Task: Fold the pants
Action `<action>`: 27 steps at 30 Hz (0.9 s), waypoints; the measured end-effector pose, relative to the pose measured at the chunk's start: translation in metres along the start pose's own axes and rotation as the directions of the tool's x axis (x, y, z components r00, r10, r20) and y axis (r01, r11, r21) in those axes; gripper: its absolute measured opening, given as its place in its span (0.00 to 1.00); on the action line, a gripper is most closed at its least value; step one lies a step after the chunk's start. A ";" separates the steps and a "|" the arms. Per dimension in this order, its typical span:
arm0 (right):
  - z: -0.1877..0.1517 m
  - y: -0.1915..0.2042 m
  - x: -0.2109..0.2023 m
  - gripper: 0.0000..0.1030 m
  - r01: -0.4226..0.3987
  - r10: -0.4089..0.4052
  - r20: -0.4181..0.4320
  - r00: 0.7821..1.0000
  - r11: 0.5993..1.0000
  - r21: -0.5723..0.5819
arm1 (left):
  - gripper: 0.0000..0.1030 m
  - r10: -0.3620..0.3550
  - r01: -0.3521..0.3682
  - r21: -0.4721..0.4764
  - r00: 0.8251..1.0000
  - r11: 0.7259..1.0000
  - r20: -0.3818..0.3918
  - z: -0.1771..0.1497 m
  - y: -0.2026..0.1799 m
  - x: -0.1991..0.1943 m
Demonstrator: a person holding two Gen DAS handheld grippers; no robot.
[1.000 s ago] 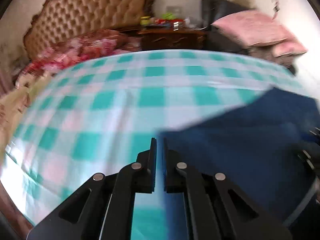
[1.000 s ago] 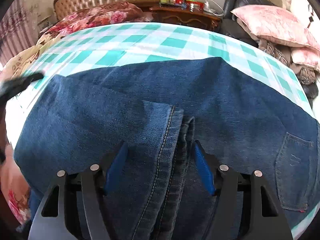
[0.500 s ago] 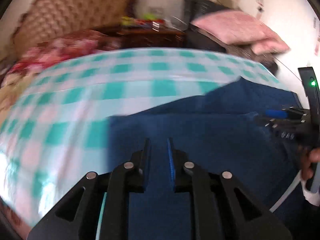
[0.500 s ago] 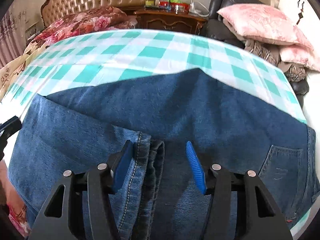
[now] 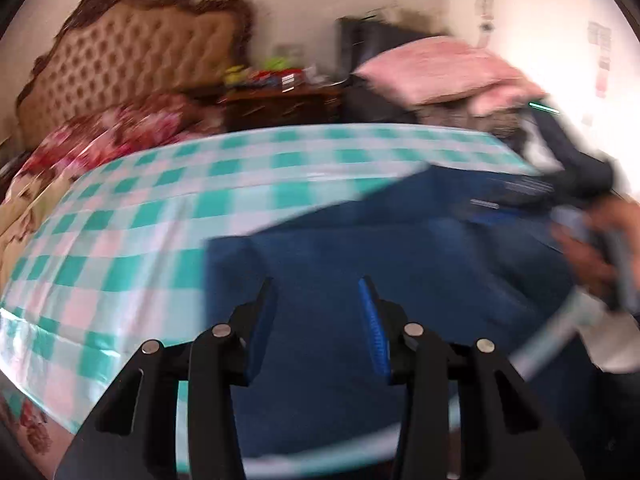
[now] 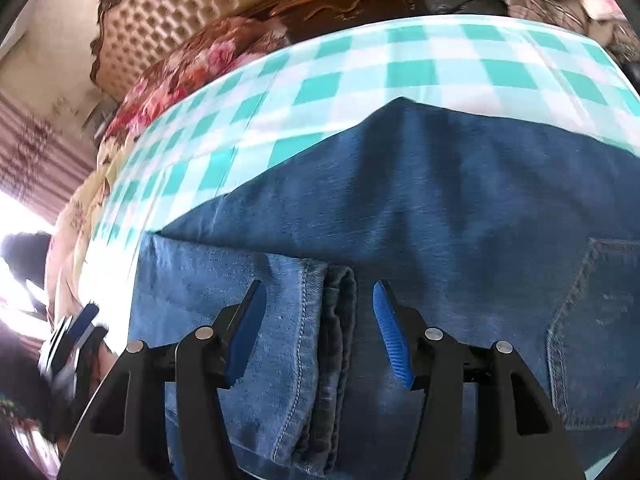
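Left gripper [image 5: 318, 300], jaws just opening, hovers parted above the folded blue jeans [image 6: 460, 208], gripping nothing. Right gripper [image 6: 318, 306] is parted too, straddling the hem fold without pinching it. Jeans lie flat on the green-checked sheet [image 6: 400, 64], near its front edge.

Black hand-held gripper [image 6: 318, 292], blue ribbed pads [image 6: 390, 336], silver screws

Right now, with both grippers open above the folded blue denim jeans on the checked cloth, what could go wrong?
1. The left gripper has just been opening, with nothing between its pads; the released layer of the blue denim jeans may spring back.
2. The hems lie between the right gripper pads, ungripped; they could slide apart.
3. The jeans lie near the edge of the teal-and-white checked cloth and may slip off.
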State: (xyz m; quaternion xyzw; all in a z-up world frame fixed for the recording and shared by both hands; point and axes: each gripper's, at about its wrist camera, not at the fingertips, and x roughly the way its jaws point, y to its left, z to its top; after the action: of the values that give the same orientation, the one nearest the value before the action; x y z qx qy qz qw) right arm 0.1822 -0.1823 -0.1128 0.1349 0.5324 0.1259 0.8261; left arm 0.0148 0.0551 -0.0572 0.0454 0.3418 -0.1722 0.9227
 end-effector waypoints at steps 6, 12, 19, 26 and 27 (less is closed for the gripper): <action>0.003 0.006 0.017 0.51 0.017 -0.022 -0.068 0.997 0.998 -0.065 | 0.42 -0.058 0.053 0.317 0.998 0.947 0.008 -0.037 -0.132 0.014; 0.006 0.002 0.021 0.45 0.019 -0.027 -0.075 0.997 0.994 -0.105 | 0.42 0.003 -0.004 0.495 1.000 0.869 0.002 -0.048 -0.176 0.051; 0.009 0.011 0.013 0.12 0.004 -0.013 -0.052 0.999 0.987 -0.163 | 0.10 0.037 -0.038 0.528 0.999 0.848 0.012 -0.044 -0.180 0.063; 0.010 0.009 0.018 0.12 0.041 -0.049 -0.037 0.998 0.981 -0.192 | 0.17 0.016 -0.002 0.491 1.000 0.871 -0.023 -0.037 -0.175 0.076; 0.008 0.008 0.020 0.12 0.052 -0.059 -0.032 0.998 0.979 -0.198 | 0.20 0.001 0.014 0.474 1.000 0.880 -0.031 -0.037 -0.172 0.073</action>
State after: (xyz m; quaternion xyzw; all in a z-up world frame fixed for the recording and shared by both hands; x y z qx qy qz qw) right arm 0.1969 -0.1686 -0.1239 0.0352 0.5364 0.1572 0.8284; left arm -0.0163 -0.1198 -0.1268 0.2712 0.3032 -0.2530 0.8778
